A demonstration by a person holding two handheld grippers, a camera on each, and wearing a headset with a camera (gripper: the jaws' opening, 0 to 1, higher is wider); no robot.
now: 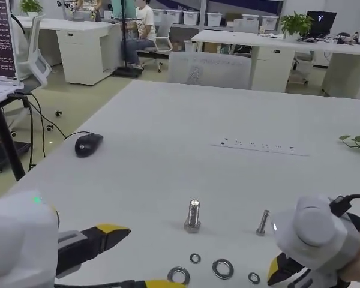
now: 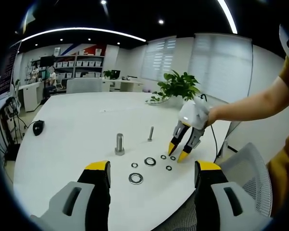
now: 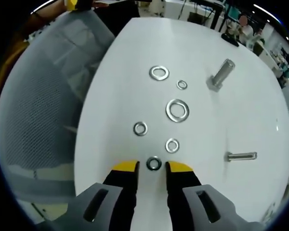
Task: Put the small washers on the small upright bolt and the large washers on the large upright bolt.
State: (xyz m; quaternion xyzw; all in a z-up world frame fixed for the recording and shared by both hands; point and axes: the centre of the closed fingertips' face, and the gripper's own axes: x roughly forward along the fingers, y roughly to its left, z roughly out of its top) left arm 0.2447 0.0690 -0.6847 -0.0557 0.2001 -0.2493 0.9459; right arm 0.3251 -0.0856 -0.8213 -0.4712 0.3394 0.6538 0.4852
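The large upright bolt (image 1: 192, 217) and the thin small upright bolt (image 1: 263, 222) stand near the white table's front edge. Several washers lie loose in front of them, among them a large washer (image 1: 222, 268) and a small washer (image 1: 195, 258). My right gripper (image 3: 151, 167) is open and low over the table, with a dark small washer (image 3: 154, 163) lying between its yellow fingertips (image 3: 125, 167). In the left gripper view the right gripper (image 2: 177, 154) points down at the washers. My left gripper (image 2: 153, 167) is open and holds nothing, back from the washers.
A black mouse (image 1: 88, 144) lies at the far left of the table. A grey mesh chair (image 3: 33, 120) stands just off the table's near edge. A plant (image 2: 176, 86) is at the table's right end. A person's arm (image 2: 245, 108) holds the right gripper.
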